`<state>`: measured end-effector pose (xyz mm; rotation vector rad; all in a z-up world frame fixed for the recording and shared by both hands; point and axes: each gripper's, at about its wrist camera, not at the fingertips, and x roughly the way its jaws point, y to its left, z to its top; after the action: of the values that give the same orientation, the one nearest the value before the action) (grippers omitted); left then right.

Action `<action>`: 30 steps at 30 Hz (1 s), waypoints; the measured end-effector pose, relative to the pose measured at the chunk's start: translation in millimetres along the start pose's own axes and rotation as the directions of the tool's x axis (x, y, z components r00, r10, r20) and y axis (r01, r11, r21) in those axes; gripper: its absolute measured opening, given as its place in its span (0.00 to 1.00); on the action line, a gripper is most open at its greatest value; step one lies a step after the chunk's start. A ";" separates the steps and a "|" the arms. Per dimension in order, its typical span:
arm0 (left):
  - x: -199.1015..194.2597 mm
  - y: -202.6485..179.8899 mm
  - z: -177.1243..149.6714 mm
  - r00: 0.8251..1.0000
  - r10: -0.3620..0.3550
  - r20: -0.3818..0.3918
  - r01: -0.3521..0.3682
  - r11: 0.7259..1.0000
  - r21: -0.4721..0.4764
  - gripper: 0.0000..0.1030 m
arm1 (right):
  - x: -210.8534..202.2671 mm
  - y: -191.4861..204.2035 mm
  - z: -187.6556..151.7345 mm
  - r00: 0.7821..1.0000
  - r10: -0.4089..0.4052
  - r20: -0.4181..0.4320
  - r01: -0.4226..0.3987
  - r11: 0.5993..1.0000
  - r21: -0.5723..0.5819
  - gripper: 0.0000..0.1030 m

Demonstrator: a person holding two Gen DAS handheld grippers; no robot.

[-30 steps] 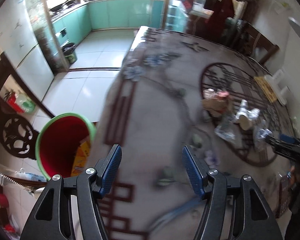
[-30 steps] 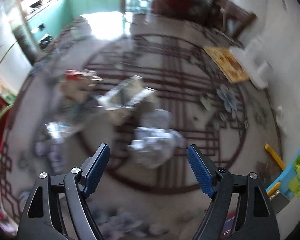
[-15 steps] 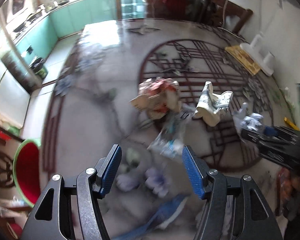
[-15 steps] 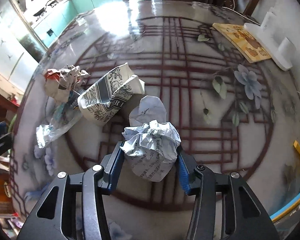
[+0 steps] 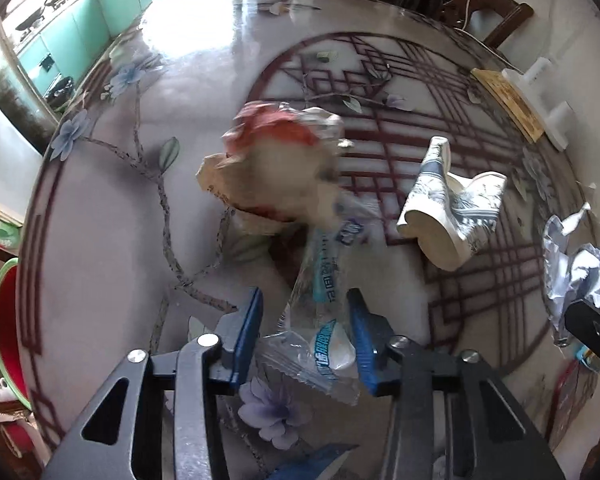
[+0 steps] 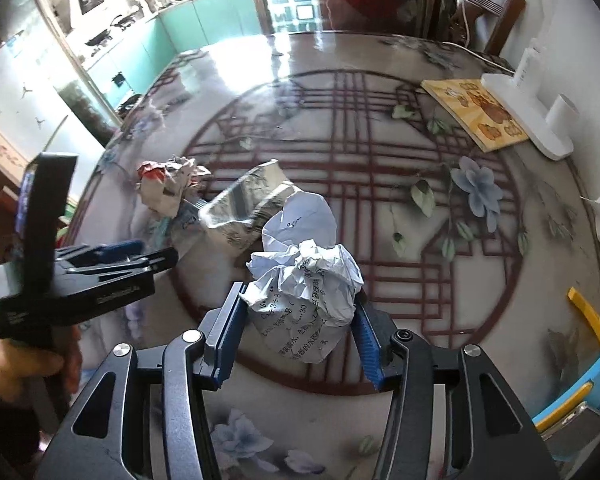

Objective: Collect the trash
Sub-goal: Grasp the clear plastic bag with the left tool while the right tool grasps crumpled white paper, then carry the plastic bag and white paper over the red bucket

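Note:
My right gripper (image 6: pixel 298 340) is shut on a crumpled white paper ball (image 6: pixel 304 288) and holds it over the table. My left gripper (image 5: pixel 304 340) is open, its blue pads on either side of a clear plastic wrapper with blue print (image 5: pixel 324 320) that lies on the table. Beyond the wrapper lie a crumpled red and beige paper wad (image 5: pixel 276 168) and a crushed blue-and-white paper cup (image 5: pixel 448 216). The cup (image 6: pixel 248 204) and the wad (image 6: pixel 164 184) also show in the right wrist view. A red bin with a green rim (image 5: pixel 4 328) stands left of the table.
The round glass table (image 6: pixel 380 152) has a red lattice and flower pattern. A yellow printed board (image 6: pixel 476 116) and a white stand (image 6: pixel 536 120) lie at its far right. A blue and yellow object (image 6: pixel 580 392) sits near the right edge. A wooden chair (image 5: pixel 484 12) stands behind.
My left gripper has swung from the bin to the table and come down around the plastic wrapper, narrowing. My right gripper has closed on the paper ball and lifted it.

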<state>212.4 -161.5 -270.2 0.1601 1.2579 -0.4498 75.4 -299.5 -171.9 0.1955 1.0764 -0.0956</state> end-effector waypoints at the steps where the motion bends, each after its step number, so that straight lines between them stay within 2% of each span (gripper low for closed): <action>1: -7.0 0.3 -2.5 1.000 -0.008 0.014 0.008 1.000 0.003 0.35 | -1.6 3.0 0.3 1.000 0.005 0.001 -0.005 1.000 -0.003 0.47; 6: -49.3 3.5 -16.2 0.997 -0.037 0.074 0.037 0.999 -0.002 0.34 | -11.8 22.7 2.2 1.000 0.014 0.028 -0.013 0.999 -0.040 0.47; 11: -100.3 10.7 -33.5 0.984 -0.074 0.164 0.076 0.997 -0.009 0.34 | -19.4 44.6 2.2 0.998 0.035 0.048 -0.032 0.997 -0.071 0.47; 16: -136.5 29.3 -51.0 0.975 -0.052 0.215 0.060 0.998 -0.035 0.34 | -25.1 66.6 1.0 0.997 0.048 0.066 -0.041 0.993 -0.108 0.47; 30: -171.0 81.9 -89.3 0.965 0.012 0.261 0.022 0.991 -0.129 0.34 | -41.3 124.9 -3.9 0.992 0.054 0.112 -0.030 0.978 -0.206 0.48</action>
<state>127.5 -14.6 -147.2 -0.0140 1.0239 -0.3778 74.1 -177.3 -123.3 0.0271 0.9572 0.0418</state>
